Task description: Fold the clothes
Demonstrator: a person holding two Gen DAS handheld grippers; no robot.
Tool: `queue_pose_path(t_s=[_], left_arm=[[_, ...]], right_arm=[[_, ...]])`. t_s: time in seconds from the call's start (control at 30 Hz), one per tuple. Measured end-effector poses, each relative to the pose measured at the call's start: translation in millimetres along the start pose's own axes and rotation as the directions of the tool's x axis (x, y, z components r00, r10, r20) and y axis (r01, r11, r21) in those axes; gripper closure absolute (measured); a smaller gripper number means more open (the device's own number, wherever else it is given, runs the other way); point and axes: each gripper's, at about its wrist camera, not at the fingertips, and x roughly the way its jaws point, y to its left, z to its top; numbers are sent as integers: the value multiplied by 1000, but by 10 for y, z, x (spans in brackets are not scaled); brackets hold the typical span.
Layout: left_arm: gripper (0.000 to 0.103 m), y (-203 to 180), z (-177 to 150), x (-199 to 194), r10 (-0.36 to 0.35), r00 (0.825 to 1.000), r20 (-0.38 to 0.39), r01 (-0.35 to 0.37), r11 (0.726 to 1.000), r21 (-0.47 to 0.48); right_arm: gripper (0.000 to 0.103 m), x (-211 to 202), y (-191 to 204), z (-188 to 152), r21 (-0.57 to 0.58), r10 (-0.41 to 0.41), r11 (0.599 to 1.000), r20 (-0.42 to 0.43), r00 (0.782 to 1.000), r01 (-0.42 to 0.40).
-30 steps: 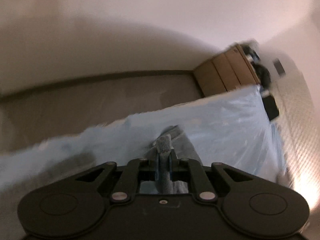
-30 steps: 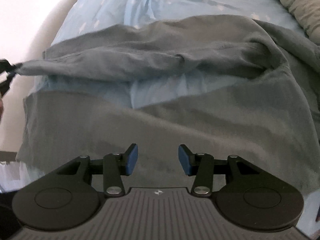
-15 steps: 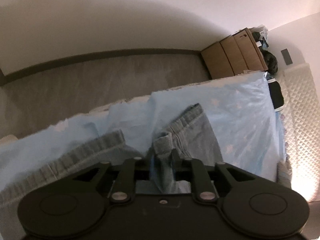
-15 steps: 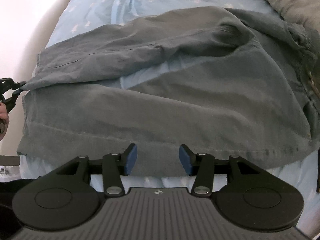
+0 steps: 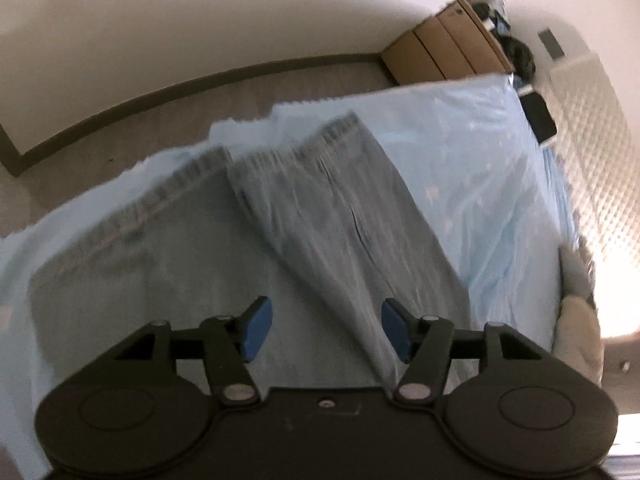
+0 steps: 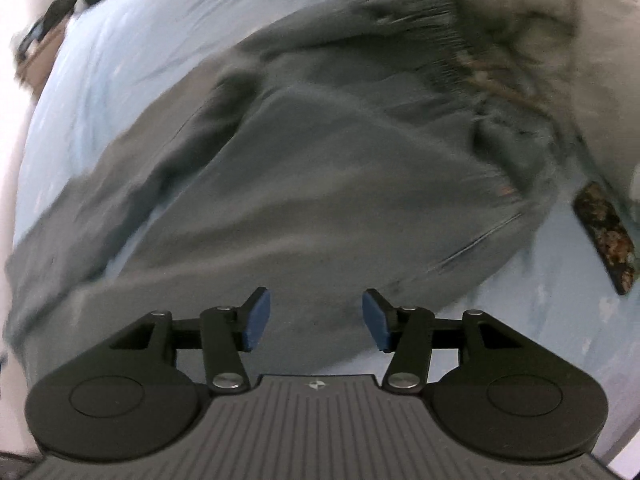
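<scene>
A pair of grey trousers lies spread on a light blue bed sheet. In the left wrist view the two leg cuffs point toward the far bed edge. My left gripper is open and empty, just above the legs. In the right wrist view the trousers fill the frame, with the gathered waistband at the upper right. My right gripper is open and empty over the near edge of the fabric.
Brown cardboard boxes stand on the grey floor past the bed's far corner. A white quilted headboard runs along the right. A dark patterned strip lies on the sheet at the right, beside a grey blanket.
My left gripper has let go of the trouser cuff and opened; the leg now lies flat on the bed. My right gripper has swung toward the waistband end, still open.
</scene>
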Motion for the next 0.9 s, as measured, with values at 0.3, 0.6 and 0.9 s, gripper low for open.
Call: queue_pose_path(t_s=[0.3, 0.6, 0.9], left_arm=[[45, -680, -784, -455, 68, 996, 57, -72, 995, 65], [44, -886, -1373, -717, 178, 982, 66, -183, 979, 89], [43, -940, -1493, -894, 273, 956, 109, -285, 953, 107]], right_arm=[[51, 281, -635, 1415, 30, 22, 999, 215, 976, -29], [75, 1138, -527, 2487, -136, 31, 991, 160, 987, -9], [80, 2037, -759, 2754, -132, -18, 991, 25, 1000, 22]])
